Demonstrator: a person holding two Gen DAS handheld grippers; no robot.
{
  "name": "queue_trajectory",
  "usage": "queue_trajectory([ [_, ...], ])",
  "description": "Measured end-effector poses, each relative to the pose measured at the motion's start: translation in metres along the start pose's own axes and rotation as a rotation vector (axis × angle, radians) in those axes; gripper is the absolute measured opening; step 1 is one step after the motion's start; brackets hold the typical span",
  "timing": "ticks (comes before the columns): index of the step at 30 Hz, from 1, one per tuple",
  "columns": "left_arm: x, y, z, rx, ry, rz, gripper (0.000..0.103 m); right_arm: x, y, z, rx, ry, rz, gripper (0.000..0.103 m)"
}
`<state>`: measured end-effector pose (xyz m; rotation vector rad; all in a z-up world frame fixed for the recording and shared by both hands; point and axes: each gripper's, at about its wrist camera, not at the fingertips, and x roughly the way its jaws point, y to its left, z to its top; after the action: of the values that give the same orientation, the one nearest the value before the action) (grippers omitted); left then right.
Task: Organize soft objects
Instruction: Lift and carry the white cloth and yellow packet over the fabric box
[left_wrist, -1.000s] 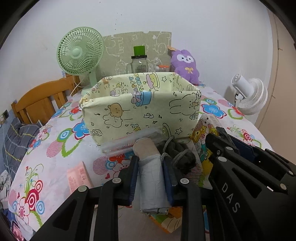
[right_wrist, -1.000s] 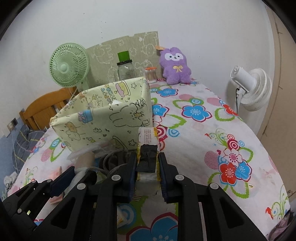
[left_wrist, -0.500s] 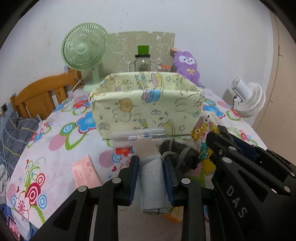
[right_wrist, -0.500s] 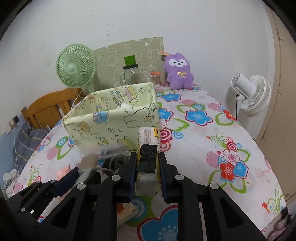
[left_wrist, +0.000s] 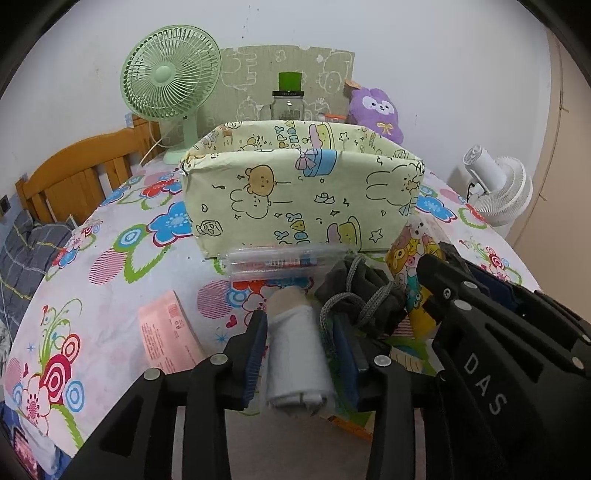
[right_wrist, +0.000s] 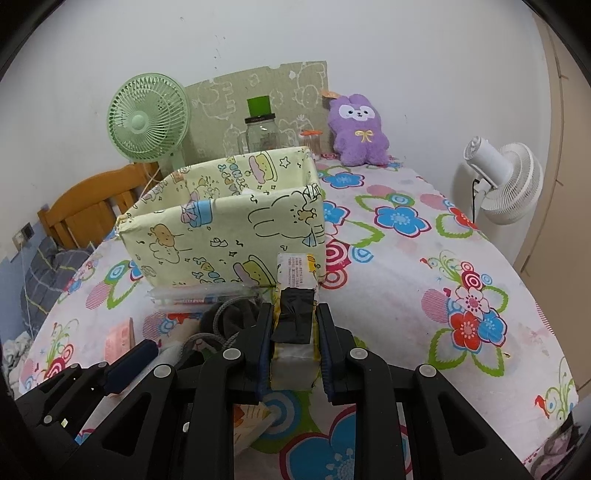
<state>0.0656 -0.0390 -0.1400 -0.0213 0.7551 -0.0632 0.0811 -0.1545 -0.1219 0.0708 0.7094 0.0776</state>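
Note:
My left gripper (left_wrist: 299, 321) is shut on a white roll of soft bags (left_wrist: 297, 354) and holds it near the table's front edge. My right gripper (right_wrist: 293, 314) is shut on a yellow tissue pack with a black band (right_wrist: 295, 321). The pale yellow cartoon-print fabric box (left_wrist: 295, 195) stands open-topped just beyond both grippers; it also shows in the right wrist view (right_wrist: 229, 236). A dark grey drawstring pouch (left_wrist: 362, 291) lies between the grippers. A clear flat pack (left_wrist: 284, 260) lies against the box's front.
A pink packet (left_wrist: 168, 339) lies on the floral tablecloth (right_wrist: 424, 266) at the left. A green fan (left_wrist: 171, 81), a glass jar (left_wrist: 288, 105) and a purple plush (right_wrist: 358, 129) stand at the back. A white fan (right_wrist: 506, 184) is at the right; a wooden chair (left_wrist: 77, 170) at the left.
Both grippers rose and drew slightly back from the box, still holding their objects; the box's open top shows more.

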Motion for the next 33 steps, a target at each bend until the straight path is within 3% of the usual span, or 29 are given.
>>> queue_trajectory([
  [25,-0.013,0.032,-0.004,-0.069,-0.003,-0.025,0.04,-0.023,0.022,0.008,-0.042,-0.061,-0.028,0.025],
  [33,0.002,0.034,-0.006,-0.059,0.046,0.005,0.04,-0.015,0.036,0.009,-0.069,-0.041,-0.004,0.026],
])
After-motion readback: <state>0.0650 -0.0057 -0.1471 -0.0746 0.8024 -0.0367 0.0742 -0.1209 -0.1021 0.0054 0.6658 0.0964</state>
